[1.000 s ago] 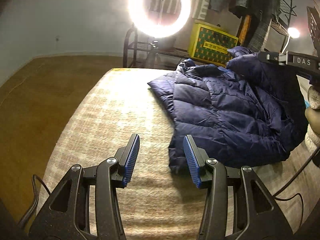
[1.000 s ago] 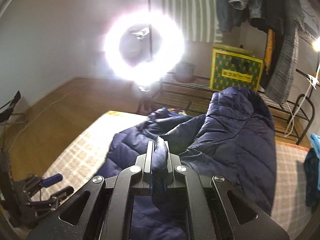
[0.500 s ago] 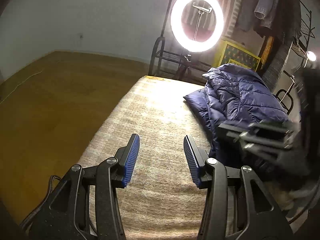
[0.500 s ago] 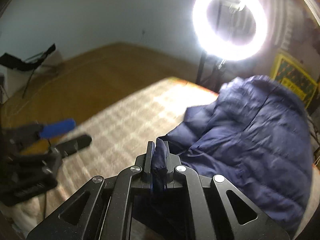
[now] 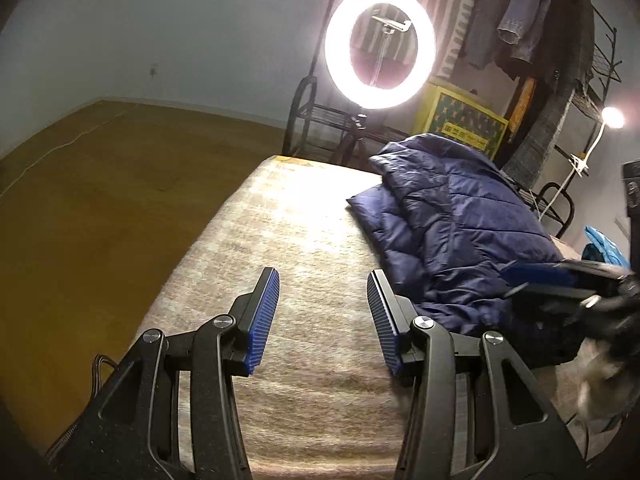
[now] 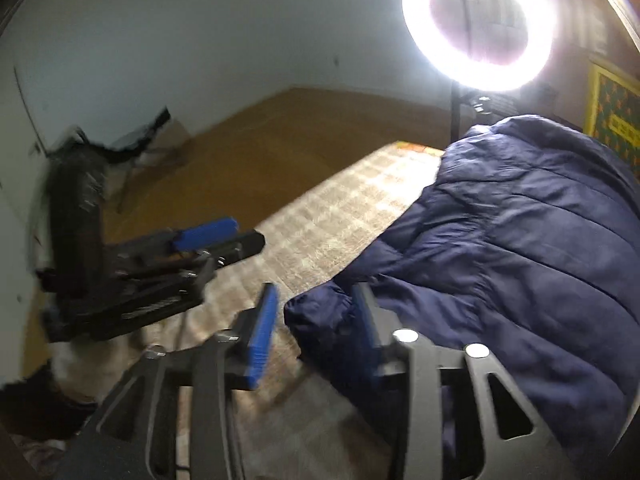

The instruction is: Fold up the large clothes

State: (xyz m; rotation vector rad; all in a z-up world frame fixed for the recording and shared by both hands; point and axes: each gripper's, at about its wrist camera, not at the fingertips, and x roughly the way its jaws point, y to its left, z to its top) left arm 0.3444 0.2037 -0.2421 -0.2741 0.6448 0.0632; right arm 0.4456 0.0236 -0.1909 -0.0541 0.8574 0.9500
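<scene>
A navy quilted puffer jacket [image 5: 460, 232] lies folded over itself on the right half of a beige checked mattress [image 5: 280, 240]. My left gripper [image 5: 323, 280] hovers open over bare mattress to the jacket's left, with nothing between its blue pads. In the right wrist view my right gripper [image 6: 316, 320] is low at the jacket's [image 6: 520, 240] near corner. Its jaws are opening. The corner lies between them, apart from the left pad [image 6: 262, 332]. The left gripper [image 6: 216, 240] shows blurred at the left there. The right gripper [image 5: 560, 284] is a blur in the left wrist view.
A lit ring light [image 5: 380, 46] stands behind the mattress's far end, beside a yellow box [image 5: 460, 120] and a rack of hanging clothes [image 5: 540, 32]. Wooden floor [image 5: 100, 180] lies to the left. A teal garment [image 5: 604, 248] sits at the far right.
My right gripper carried the jacket's held edge down and leftward, then its jaws parted and the fabric dropped free. The jacket now lies folded. The left gripper stayed open and drifted a little.
</scene>
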